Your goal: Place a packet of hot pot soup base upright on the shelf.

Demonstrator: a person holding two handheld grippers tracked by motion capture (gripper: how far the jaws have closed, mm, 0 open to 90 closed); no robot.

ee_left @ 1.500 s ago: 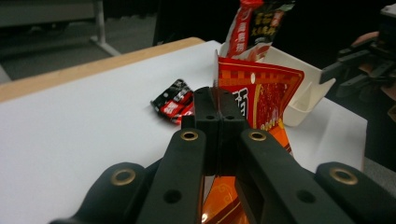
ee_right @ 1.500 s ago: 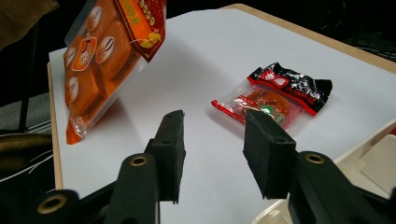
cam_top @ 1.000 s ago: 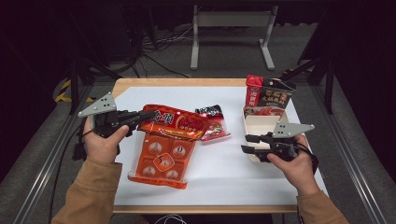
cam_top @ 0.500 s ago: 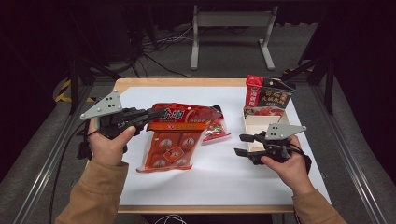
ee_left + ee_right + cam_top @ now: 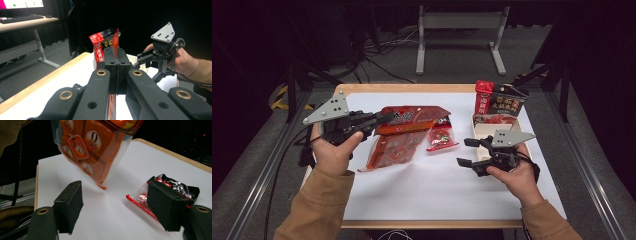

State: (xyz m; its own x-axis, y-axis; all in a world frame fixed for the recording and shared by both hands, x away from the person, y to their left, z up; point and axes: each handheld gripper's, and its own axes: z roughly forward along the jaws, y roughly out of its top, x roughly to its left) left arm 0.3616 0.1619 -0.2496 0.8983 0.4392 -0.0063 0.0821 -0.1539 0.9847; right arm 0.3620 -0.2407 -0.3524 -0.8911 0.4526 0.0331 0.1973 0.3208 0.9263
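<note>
Sleeves: tan long sleeves (image 5: pixel 319 207) on both forearms.
Grippers: black two-jaw left gripper (image 5: pixel 382 119) and right gripper (image 5: pixel 466 151), brass-ringed pivots, grey three-cornered screwed plates, black trailing cables.

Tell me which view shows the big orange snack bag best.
The high view: the orange snack bag shows whole, hanging from the shut left gripper. The right gripper view catches its lower corner; the left gripper view, a red sliver between the jaws.

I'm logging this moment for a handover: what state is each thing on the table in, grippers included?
Large orange clear-plastic snack bag: gripped at its top edge, lifted, lower end touching the white table.
Small red foil packet: lying flat.
Red-and-black carton: standing upright.
Left gripper: shut on the bag.
Right gripper: open, jaws have just been opening, nothing between them.
</note>
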